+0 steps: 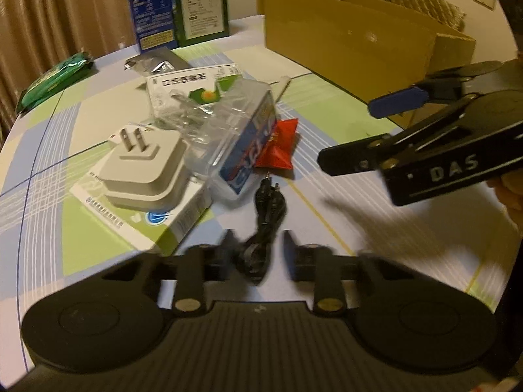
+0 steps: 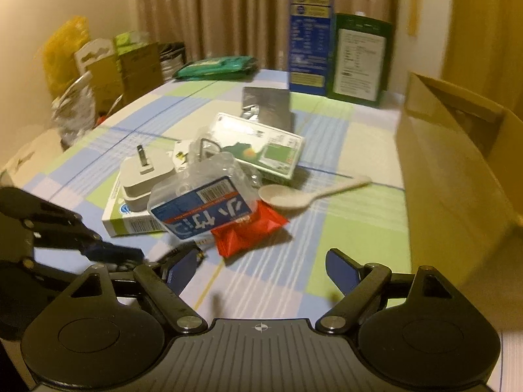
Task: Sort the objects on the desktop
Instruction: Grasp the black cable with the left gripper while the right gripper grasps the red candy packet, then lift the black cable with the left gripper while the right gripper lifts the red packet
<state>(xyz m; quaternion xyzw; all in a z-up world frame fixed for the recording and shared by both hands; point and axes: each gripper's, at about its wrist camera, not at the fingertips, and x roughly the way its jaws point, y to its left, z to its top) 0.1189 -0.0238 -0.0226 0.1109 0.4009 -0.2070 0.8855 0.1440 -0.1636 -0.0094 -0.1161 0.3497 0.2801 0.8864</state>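
A black coiled cable [image 1: 266,215] lies on the checked tablecloth, and my left gripper [image 1: 258,245] is open around its near end. Behind it lie a white plug adapter [image 1: 143,166] on a white-green box [image 1: 137,215], a clear plastic pack [image 1: 228,137], a red sachet [image 1: 278,143] and another white box [image 1: 196,81]. My right gripper [image 2: 258,268] is open and empty, hovering just in front of the red sachet [image 2: 248,232]; it also shows at the right of the left wrist view [image 1: 346,134]. A white plastic spoon [image 2: 304,192] lies right of the pile.
An open cardboard box [image 1: 346,36] stands at the right side of the table. Blue [image 2: 310,36] and green [image 2: 359,58] cartons stand at the back, with a green pouch [image 2: 215,68] and a silver foil pack [image 2: 268,104] nearby. Bags and boxes sit beyond the left table edge.
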